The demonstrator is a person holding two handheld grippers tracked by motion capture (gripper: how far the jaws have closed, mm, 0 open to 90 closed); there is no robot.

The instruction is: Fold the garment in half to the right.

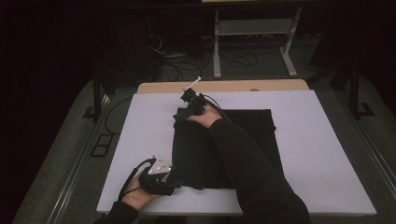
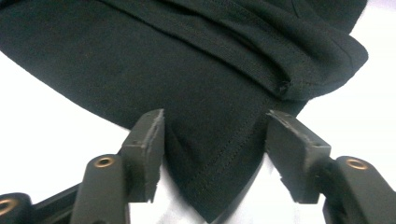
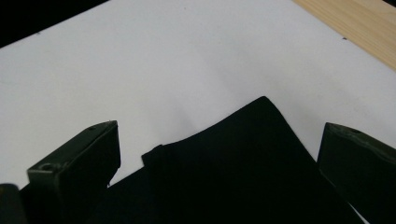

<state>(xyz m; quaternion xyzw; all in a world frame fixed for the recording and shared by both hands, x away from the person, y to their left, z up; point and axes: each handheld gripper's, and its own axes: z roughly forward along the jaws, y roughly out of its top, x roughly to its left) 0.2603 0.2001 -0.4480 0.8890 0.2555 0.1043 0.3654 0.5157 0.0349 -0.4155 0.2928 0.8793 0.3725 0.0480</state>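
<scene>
Two grippers straddle the black garment [image 1: 219,149] with jaws apart. Left gripper [image 2: 212,140] lies low at its near-left corner. Right gripper [image 3: 219,158], arm outstretched, reaches its far-left corner on the white surface [image 1: 327,154].

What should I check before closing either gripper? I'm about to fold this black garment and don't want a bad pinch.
1. Left gripper open: ok, jaws stand apart.
2. Near corner of the black garment between the left jaws: ok, the stitched tip lies in the gap.
3. Right gripper open: ok, jaws wide apart.
4. Far corner between the right jaws: ok, the cloth edge lies in the gap.
5. Garment flat: not ok, a rolled fold bunches near the left corner.
6. Single layer in each pinch: cannot tell.
</scene>
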